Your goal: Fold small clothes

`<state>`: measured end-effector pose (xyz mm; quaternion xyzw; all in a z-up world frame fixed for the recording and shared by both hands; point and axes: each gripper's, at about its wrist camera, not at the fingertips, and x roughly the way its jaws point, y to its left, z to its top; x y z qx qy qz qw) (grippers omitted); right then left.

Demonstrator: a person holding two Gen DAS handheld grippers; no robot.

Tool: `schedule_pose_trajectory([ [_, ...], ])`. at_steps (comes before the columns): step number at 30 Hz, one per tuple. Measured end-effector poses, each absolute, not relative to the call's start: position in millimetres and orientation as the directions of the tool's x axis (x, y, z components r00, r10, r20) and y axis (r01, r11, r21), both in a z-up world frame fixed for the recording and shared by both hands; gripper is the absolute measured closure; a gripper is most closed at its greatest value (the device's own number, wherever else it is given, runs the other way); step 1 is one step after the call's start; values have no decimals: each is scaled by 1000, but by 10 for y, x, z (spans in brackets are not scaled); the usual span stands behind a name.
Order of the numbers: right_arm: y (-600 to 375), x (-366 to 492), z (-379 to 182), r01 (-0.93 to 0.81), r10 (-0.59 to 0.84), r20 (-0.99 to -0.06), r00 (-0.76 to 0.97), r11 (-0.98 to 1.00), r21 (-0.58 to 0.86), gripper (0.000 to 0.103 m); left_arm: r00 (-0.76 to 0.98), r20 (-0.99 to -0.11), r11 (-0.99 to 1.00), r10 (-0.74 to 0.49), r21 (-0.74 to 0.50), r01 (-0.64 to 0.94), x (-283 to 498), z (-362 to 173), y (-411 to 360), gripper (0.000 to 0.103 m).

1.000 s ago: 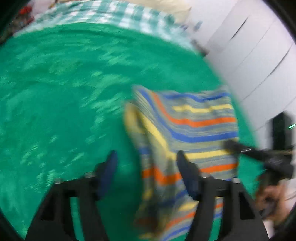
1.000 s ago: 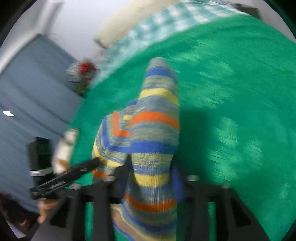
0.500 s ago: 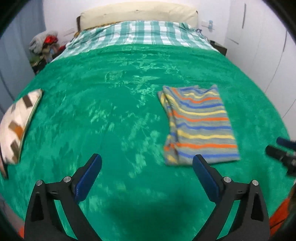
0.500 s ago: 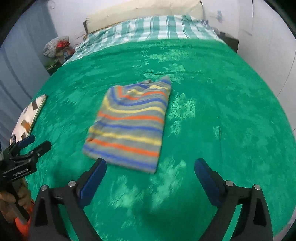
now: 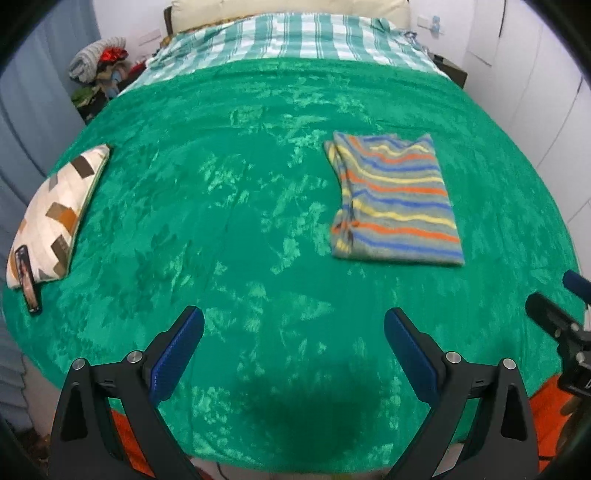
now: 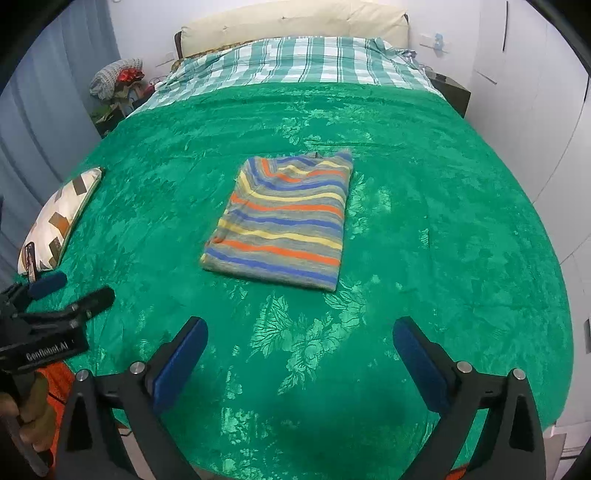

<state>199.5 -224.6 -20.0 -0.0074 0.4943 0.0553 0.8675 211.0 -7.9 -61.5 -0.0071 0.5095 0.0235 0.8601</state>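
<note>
Green floral bedspread point(image 5: 229, 206) across the bed, checked sheet point(image 5: 295, 37) and cream headboard point(image 6: 295, 18) at the far end. Patterned pillow point(image 5: 55, 214) at the left edge, phone point(image 5: 27, 278) propped against it. Heap of clothes point(image 6: 114, 79) beside the bed, far left; white wardrobe doors point(image 6: 535, 110) right.

1. Bedspread point(image 6: 424, 229): green cloth with a soft sheen and a raised floral pattern.
2. Sweater point(image 6: 284, 225): striped knit cloth, matt, finely ribbed; also seen from the left wrist point(image 5: 395, 203).
3. Sheet point(image 6: 303, 61): checked woven cloth, matt.
4. Pillow point(image 5: 55, 214): smooth printed cloth.
5. Phone point(image 5: 27, 277): glossy face.
6. Left gripper point(image 5: 293, 332): matt black plastic arms, blue textured pads point(image 5: 177, 354), bright metal screws.
7. Right gripper point(image 6: 301, 339): same finish; blue pads point(image 6: 417, 365).
8. Headboard point(image 6: 295, 18): cream, smooth, padded.
</note>
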Motion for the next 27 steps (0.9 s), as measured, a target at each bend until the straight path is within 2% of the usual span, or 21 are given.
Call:
schedule_pose_trajectory([
  [15, -2250, 1872, -12, -91, 82, -871, 485, 995, 44, 3, 477, -878, 999, 44, 32, -34, 2030, -382, -152, 4],
  [27, -2265, 1851, 10, -88, 66, -867, 495, 996, 25, 3, 474, -881, 999, -1, -21, -38, 1961, -334, -102, 4],
])
